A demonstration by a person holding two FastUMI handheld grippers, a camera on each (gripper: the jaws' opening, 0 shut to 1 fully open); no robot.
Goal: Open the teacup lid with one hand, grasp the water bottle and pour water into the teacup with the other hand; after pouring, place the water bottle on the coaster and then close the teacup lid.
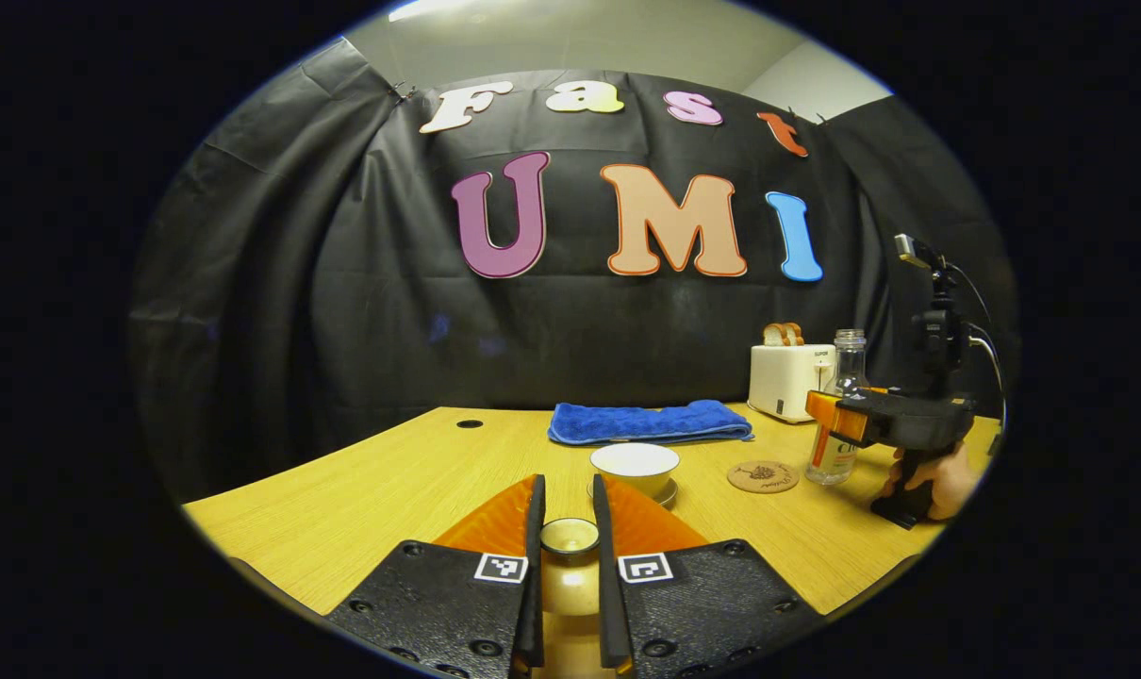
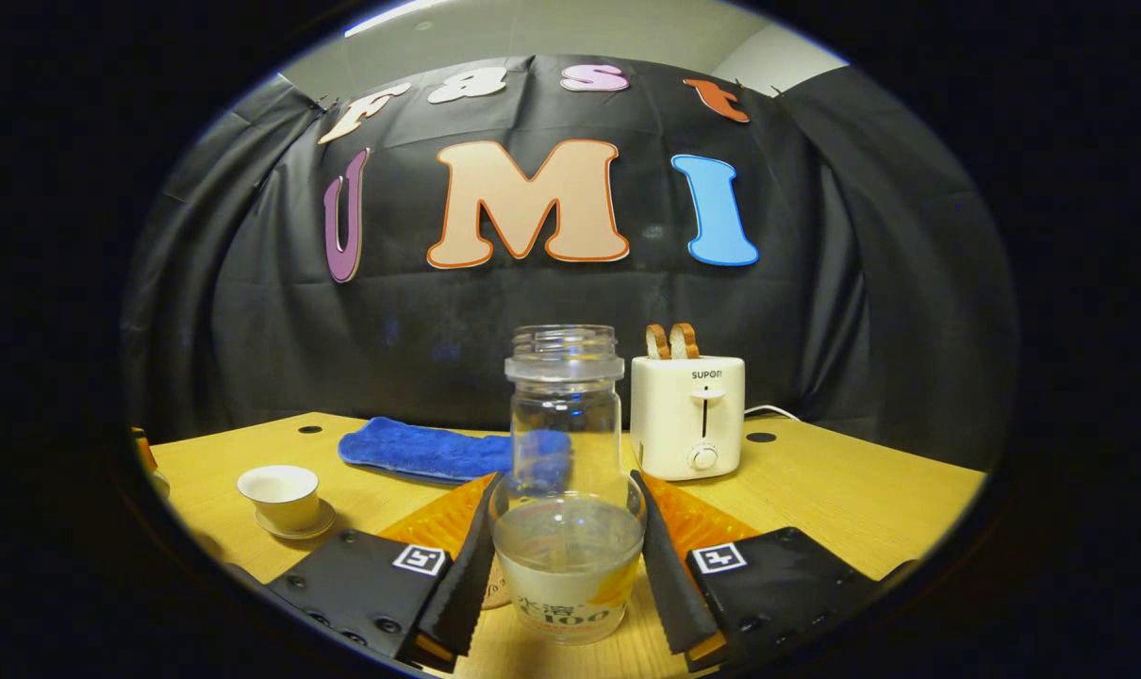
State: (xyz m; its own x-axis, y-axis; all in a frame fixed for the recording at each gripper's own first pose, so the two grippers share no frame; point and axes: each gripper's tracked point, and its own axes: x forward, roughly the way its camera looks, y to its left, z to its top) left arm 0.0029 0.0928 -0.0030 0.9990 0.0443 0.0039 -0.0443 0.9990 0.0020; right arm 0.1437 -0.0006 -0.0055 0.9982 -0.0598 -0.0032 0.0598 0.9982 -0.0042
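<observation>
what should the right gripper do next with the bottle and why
Probably lift the water bottle and carry it toward the teacup. The right gripper flanks the bottle, which stands beside the coaster; the left gripper holds the lid, so the cup is open.

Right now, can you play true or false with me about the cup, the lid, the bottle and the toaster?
1. The left gripper holds the lid between its fingers. True.
2. The cup has its lid on. False: the cup stands open on its saucer.
3. The bottle stands between the right gripper's fingers. True.
4. The bottle is full to the top. False: water fills just the lower part.
5. The bottle sits on the coaster. False: in the left gripper view it stands on the table beside the coaster.
6. Bread sticks out of the toaster. True.
</observation>
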